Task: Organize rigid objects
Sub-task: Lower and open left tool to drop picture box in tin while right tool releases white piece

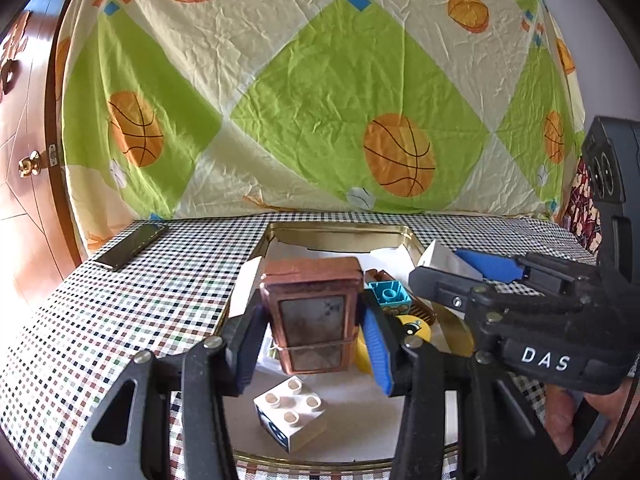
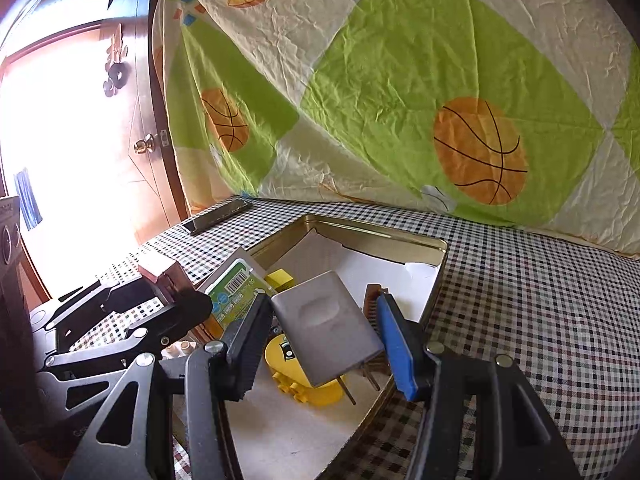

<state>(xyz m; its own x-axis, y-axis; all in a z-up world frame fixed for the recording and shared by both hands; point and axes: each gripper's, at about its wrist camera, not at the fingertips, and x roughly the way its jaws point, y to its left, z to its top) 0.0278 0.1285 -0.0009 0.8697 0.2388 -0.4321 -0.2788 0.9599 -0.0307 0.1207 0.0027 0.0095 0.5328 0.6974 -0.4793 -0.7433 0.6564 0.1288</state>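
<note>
Pinching a copper-brown box [image 1: 314, 312] in the left tool [image 1: 312, 334] and a grey charger plug [image 2: 328, 326] in the right tool [image 2: 324, 344], both held above the gold tin [image 1: 344, 232] on the checkered desk [image 1: 120, 312].

Backdrop: wrinkled sheet [image 1: 304, 92], cream and lime-green diamonds, printed with orange basketballs and footballs, hangs behind the table [image 1: 132, 312]. Table covered in small-check cloth, black, brown and white. Left of sheet: brown wooden door [image 1: 24, 184] with brass knob [image 1: 29, 163]. Strong daylight from the far left in right wrist view, blown out to white. Dark phone [image 1: 132, 246] lies near table's back left corner.
</note>
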